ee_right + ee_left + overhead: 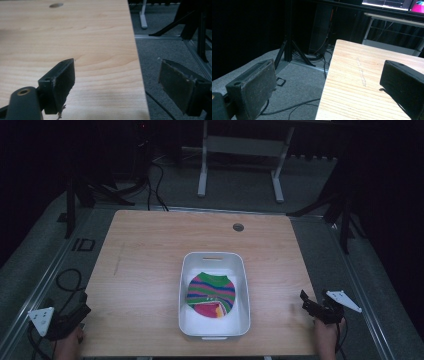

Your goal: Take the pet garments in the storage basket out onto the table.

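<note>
A white tub (214, 327) sits near the middle of the wooden table (145, 255), toward the near edge, holding a striped cloth (211, 292). The left gripper (75, 312) at the near left corner and the right gripper (312, 306) at the near right edge both gape wide, empty.

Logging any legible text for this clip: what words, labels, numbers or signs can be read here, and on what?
"ID": a dark mark on the grey floor left of the table, read uncertainly.
Monitor in the left gripper view: lit content too blurred to read.
White bin, striped cloth: no text.
</note>
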A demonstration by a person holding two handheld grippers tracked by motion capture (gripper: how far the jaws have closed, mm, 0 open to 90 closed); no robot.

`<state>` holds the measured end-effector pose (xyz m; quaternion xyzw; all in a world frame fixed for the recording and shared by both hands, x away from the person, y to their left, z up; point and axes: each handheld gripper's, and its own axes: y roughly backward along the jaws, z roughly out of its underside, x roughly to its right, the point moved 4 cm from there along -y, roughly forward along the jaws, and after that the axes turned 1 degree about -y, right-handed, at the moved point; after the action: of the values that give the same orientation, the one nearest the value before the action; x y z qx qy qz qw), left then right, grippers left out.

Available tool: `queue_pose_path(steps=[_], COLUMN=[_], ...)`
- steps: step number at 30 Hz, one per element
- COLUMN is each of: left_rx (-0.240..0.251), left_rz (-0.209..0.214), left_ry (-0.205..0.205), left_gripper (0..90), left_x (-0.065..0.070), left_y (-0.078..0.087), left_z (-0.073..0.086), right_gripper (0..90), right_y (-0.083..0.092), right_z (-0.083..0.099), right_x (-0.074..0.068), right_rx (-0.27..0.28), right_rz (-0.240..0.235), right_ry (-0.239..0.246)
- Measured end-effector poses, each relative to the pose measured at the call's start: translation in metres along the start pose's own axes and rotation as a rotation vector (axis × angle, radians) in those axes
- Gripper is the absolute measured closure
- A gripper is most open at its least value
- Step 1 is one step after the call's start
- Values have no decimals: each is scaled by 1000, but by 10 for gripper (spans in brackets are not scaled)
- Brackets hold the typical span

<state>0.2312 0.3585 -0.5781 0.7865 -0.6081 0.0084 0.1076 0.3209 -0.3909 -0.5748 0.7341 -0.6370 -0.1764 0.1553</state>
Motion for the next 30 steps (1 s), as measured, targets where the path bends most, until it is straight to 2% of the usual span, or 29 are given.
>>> queue_pose_path(steps=[3,6,7,11,14,17,20,23,25,26,28,30], left_rx=[-2,-4,-4,-4,-6,-7,-9,-11,-11,-11,-12,-13], left_rz=[0,0,-1,0,0,0,1,4,7,6,7,7], left_ry=[-1,-2,-1,4,3,1,-1,-4,-5,-5,-5,-7], left_gripper=[12,12,12,12,12,12,12,12,12,12,12,12], left_x=[0,0,0,0,0,0,0,1,1,1,1,1], left_y=[0,0,0,-1,-1,-1,-1,-1,-1,-1,-1,-2], left_z=[0,0,0,0,0,0,1,1,1,1,1,1], right_gripper=[136,133,132,131,130,130,136,142,155,155,155,151], right_y=[-1,-2,-2,-3,-2,-4,-5,-5,-4,-4,-4,-4], right_z=[0,0,0,0,-1,0,1,2,2,3,3,3], right_x=[0,3,6,7,6,4,1,-2,-5,-7,-9,-11], right_rx=[-9,-17,-19,-29,-4,-46,-90,-124,-167,-182,-212,-228], right_rz=[-4,-9,-11,-24,-63,-108,-120,-162,-163,-179,-225,-252], right_ry=[5,-33,-61,-80,-58,-33,7,17,63,81,85,121])
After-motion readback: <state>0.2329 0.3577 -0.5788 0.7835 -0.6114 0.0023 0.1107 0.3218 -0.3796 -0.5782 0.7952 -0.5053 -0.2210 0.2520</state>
